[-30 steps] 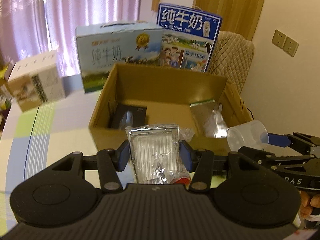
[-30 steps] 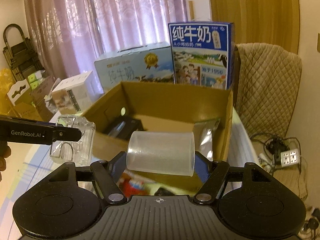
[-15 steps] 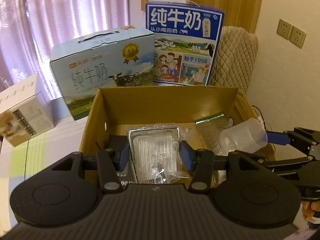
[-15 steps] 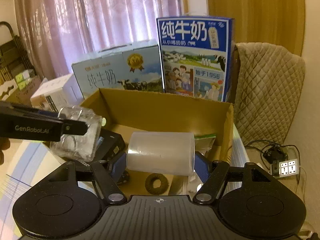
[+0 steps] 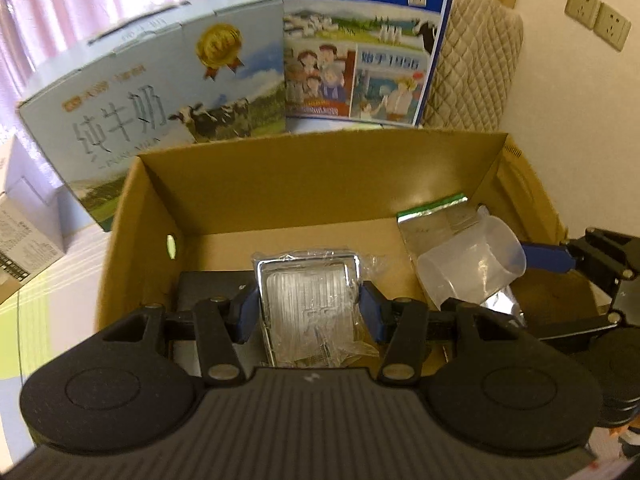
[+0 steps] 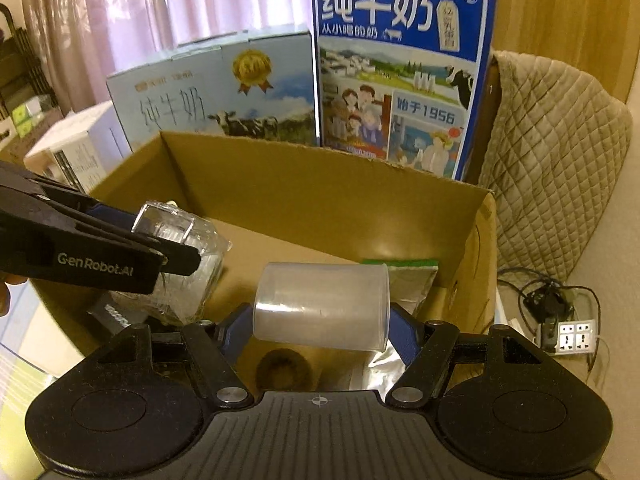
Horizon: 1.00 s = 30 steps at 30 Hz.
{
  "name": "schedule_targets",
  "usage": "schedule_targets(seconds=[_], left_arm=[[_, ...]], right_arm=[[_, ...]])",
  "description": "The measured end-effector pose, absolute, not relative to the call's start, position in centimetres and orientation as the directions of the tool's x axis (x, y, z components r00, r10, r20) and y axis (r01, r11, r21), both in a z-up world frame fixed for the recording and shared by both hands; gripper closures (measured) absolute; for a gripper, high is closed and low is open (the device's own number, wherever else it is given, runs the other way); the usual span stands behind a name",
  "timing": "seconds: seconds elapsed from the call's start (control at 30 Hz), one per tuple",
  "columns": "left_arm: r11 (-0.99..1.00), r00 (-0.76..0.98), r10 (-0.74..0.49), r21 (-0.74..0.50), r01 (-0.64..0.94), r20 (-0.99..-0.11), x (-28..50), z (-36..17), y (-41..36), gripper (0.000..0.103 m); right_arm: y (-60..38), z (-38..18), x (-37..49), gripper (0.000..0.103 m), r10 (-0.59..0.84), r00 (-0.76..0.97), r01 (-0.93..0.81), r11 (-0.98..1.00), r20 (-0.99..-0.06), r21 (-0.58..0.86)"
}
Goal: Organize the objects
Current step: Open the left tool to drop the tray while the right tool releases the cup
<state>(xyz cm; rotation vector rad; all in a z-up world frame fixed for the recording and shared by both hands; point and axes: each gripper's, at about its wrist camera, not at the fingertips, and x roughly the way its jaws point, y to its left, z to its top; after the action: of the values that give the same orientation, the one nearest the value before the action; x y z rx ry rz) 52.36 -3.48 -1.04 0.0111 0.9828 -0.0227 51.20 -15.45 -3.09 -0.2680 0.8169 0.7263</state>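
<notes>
- While both hands hang over the open brown cardboard box (image 5: 320, 184), the left gripper (image 5: 310, 312) squeezes a clear ribbed plastic case in a crinkly see-through bag (image 5: 308, 304) between its two blue pads.
- That case is up in the air above the near part of the box, over a flat black box (image 5: 208, 292) lying on the box floor.
- Over on the right side, the right gripper (image 6: 322, 330) pinches a cloudy see-through plastic cup (image 6: 322, 306) that lies on its side, with one blue pad on its bottom and one at its open end.
- The cup hangs over the right part of the box, just above a shiny silver foil pouch with a green top (image 5: 436, 224).
- A round brown ring (image 6: 284, 368) sits on the box floor under the cup.
- Behind the box stand a pale blue milk carton with a gold badge (image 5: 160, 92) and a tall dark blue milk carton with cartoon people (image 6: 400, 76).
- A tan quilted chair back (image 6: 552, 152) is to the right of the cartons.
- A white power strip (image 6: 574, 334) with wires lies on the floor by the chair.
</notes>
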Motion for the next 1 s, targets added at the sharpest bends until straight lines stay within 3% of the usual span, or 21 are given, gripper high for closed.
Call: schedule_targets(seconds=[0.77,0.87,0.9,1.0], left_arm=[[0.999,0.459,0.004,0.019,0.029,-0.888,56.7,-5.0,-2.9,0.054],[0.999,0.476,0.000,0.023,0.042,-0.880,56.7,-4.5,-2.9,0.040],[0.999,0.481,0.003,0.027,0.042,-0.877,56.7,-4.3,-2.8,0.029],[0.999,0.499,0.009,0.030,0.035,-0.866,56.6,-3.7,-2.4,0.027]], right_arm=[[-13.9,-4.0,53.5,0.035,0.456,0.463,-0.697,0.717,-0.760,0.006],[-13.9,-3.9,53.5,0.035,0.460,0.463,-0.697,0.717,-0.757,0.009],[-13.8,-3.9,53.5,0.035,0.461,0.464,-0.697,0.717,-0.757,0.010],[-13.8,-3.7,53.5,0.035,0.468,0.465,-0.698,0.716,-0.752,0.014]])
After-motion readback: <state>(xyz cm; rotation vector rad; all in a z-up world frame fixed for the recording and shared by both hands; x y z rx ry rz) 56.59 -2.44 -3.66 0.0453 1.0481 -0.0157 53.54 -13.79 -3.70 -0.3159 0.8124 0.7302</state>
